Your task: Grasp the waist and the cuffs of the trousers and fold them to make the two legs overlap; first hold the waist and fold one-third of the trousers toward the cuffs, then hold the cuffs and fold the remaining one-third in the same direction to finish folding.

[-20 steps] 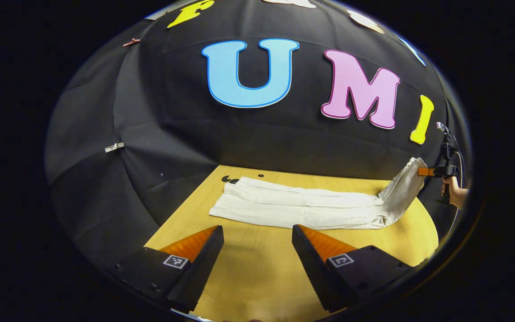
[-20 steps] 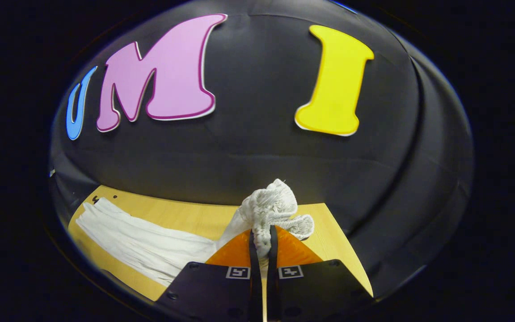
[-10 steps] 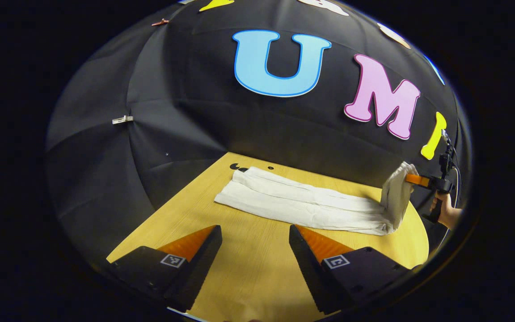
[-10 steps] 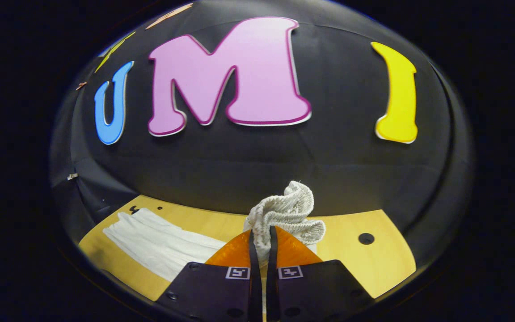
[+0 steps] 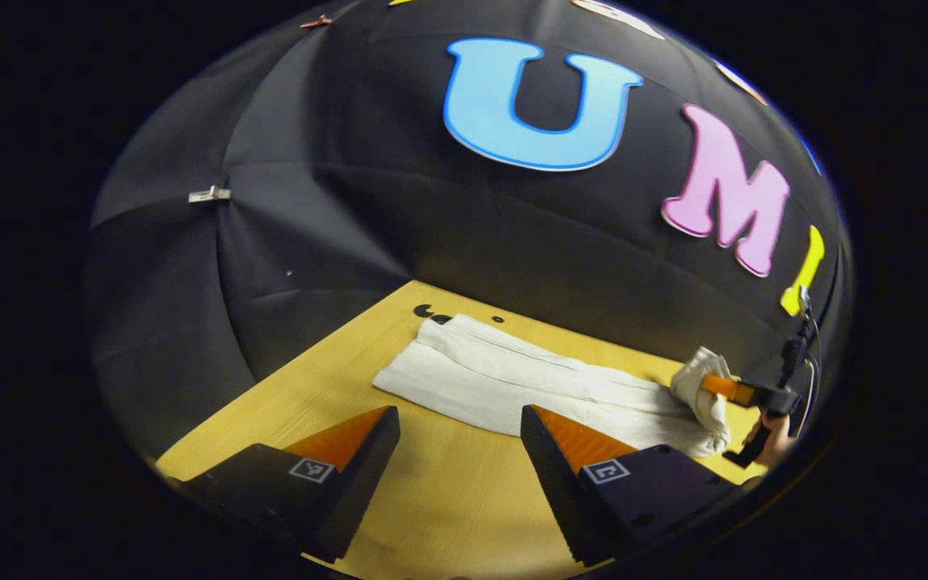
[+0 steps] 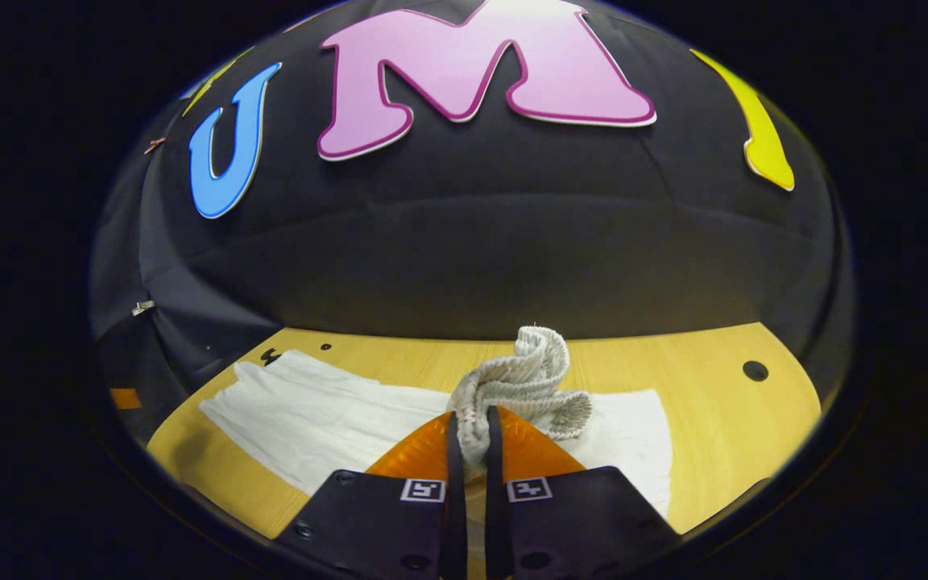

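Observation:
White trousers (image 5: 512, 374) lie lengthwise on the wooden table (image 5: 311, 379), legs overlapped, cuffs at the far left end near the wall. In the right gripper view, my right gripper (image 6: 469, 419) is shut on the bunched ribbed waistband (image 6: 524, 379), held low over the trousers (image 6: 311, 419). In the left gripper view that right gripper (image 5: 734, 392) shows at the right, held by a hand (image 5: 770, 447), with the waist (image 5: 698, 387) doubled back over the legs. My left gripper (image 5: 460, 419) stands open above bare table in front of the trousers, holding nothing.
The black cloth wall (image 5: 432, 209) closes the table's far side and left. Small dark holes mark the tabletop near the cuffs (image 5: 425, 309) and at the right (image 6: 754, 370). Bare wood lies in front of the trousers (image 5: 448, 499).
My right gripper has carried the waist down and toward the cuffs, so the lifted end now folds over the legs. My left gripper stayed open and shifted a little.

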The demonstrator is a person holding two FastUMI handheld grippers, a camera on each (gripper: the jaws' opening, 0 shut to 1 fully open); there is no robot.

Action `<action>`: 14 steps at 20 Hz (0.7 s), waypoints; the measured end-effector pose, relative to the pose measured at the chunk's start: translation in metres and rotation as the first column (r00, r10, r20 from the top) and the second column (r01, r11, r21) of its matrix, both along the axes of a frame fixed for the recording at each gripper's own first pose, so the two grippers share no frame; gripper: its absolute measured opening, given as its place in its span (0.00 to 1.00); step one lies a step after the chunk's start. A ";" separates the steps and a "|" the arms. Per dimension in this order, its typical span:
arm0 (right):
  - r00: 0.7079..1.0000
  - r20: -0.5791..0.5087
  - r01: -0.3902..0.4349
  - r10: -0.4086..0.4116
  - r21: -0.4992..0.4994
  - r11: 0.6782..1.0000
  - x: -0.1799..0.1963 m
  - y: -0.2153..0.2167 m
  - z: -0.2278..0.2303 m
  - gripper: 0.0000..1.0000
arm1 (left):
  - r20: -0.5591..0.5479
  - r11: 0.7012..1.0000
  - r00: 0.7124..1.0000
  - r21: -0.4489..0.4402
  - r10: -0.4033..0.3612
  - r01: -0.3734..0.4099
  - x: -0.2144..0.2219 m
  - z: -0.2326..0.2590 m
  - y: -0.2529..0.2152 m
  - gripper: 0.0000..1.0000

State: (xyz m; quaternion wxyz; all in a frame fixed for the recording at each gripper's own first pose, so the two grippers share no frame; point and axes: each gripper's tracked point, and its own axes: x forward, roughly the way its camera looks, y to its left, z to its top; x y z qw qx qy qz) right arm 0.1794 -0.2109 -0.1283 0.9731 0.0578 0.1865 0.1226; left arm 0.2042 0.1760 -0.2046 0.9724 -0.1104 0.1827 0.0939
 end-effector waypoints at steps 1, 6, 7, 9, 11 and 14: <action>1.000 -0.002 -0.006 0.007 0.011 1.000 -0.001 0.001 0.005 0.21 | 0.006 0.999 1.000 -0.039 0.009 -0.008 0.009 -0.002 0.002 0.96; 1.000 -0.002 -0.027 0.027 0.074 0.997 0.007 -0.012 -0.007 0.57 | -0.001 0.994 0.997 -0.083 0.075 -0.074 0.041 -0.020 0.037 0.96; 0.999 0.001 -0.038 0.038 0.079 0.996 0.004 -0.011 -0.009 0.70 | 0.008 0.995 0.997 -0.059 0.077 -0.077 0.046 -0.021 0.043 0.96; 0.998 0.027 -0.059 0.058 0.057 0.997 -0.003 -0.002 -0.004 0.99 | 0.016 0.997 0.997 0.011 0.072 -0.072 0.059 -0.024 0.056 0.96; 0.995 0.067 -0.081 0.080 0.014 0.997 -0.015 -0.001 0.005 0.98 | -0.008 0.995 0.998 0.076 0.070 -0.069 0.075 -0.034 0.068 0.96; 0.992 0.074 -0.104 0.104 -0.013 0.995 -0.039 -0.005 0.012 0.98 | -0.055 0.998 0.998 0.046 0.033 -0.031 0.099 -0.052 0.065 0.96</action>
